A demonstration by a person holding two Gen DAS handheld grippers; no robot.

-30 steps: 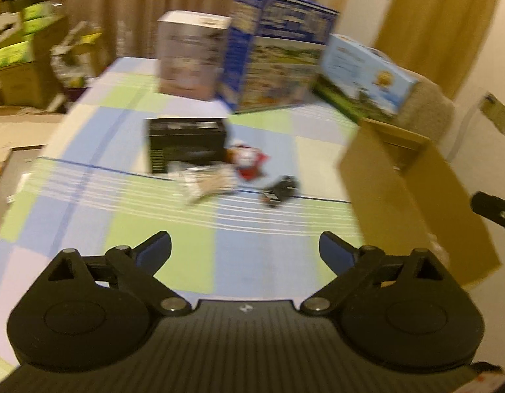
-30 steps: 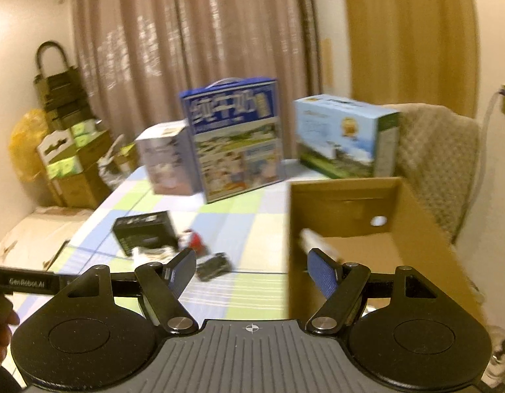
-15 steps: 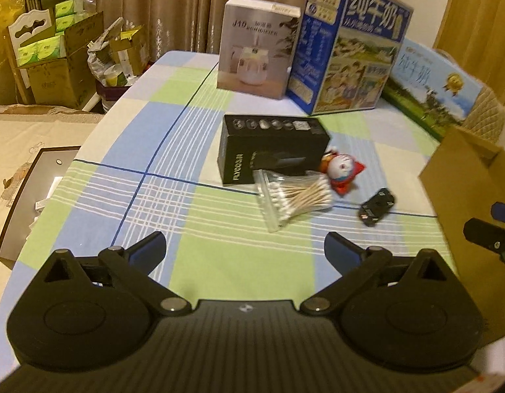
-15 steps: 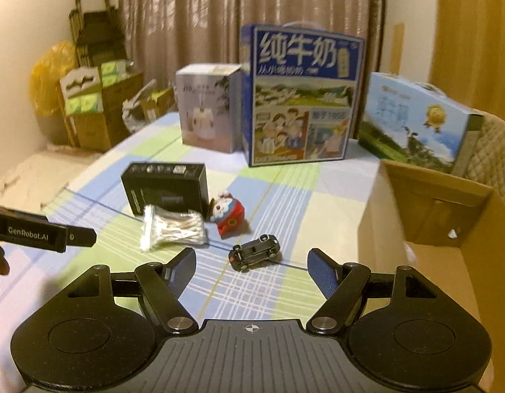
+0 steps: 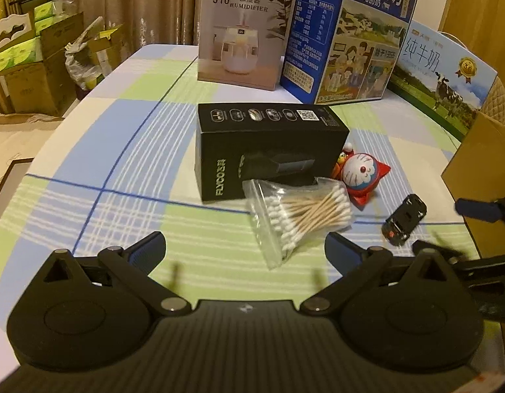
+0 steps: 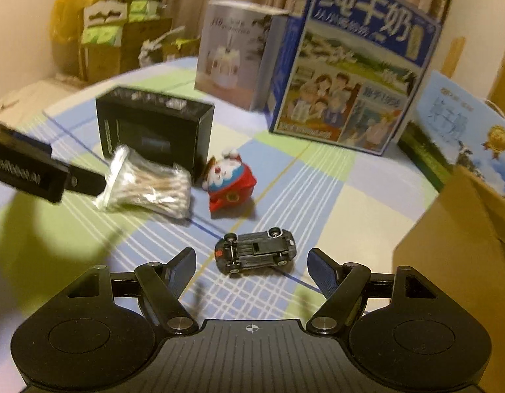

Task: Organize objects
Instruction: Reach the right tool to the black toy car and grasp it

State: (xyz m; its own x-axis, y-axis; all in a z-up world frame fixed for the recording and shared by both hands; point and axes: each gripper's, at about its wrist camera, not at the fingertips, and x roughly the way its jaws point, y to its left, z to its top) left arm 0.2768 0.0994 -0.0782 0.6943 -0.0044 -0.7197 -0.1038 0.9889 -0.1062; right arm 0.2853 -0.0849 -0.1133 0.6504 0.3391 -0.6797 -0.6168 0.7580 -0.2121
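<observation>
checked tablecloth (image 5: 127,150) carries black box (image 5: 268,150), cotton swabs (image 5: 301,219), doll (image 5: 363,173), toy car (image 6: 255,250), cartons.

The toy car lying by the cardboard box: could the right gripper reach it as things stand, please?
Probably yes. The toy car lies on its side just ahead of the right gripper, whose jaws stand open, with only bare tablecloth between them.

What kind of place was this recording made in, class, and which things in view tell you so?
Probably a room in a home, used partly for storage: a table with a checked cloth, drawn curtains behind it, and cardboard cartons stacked on the floor. Milk gift boxes stand on the table.
</observation>
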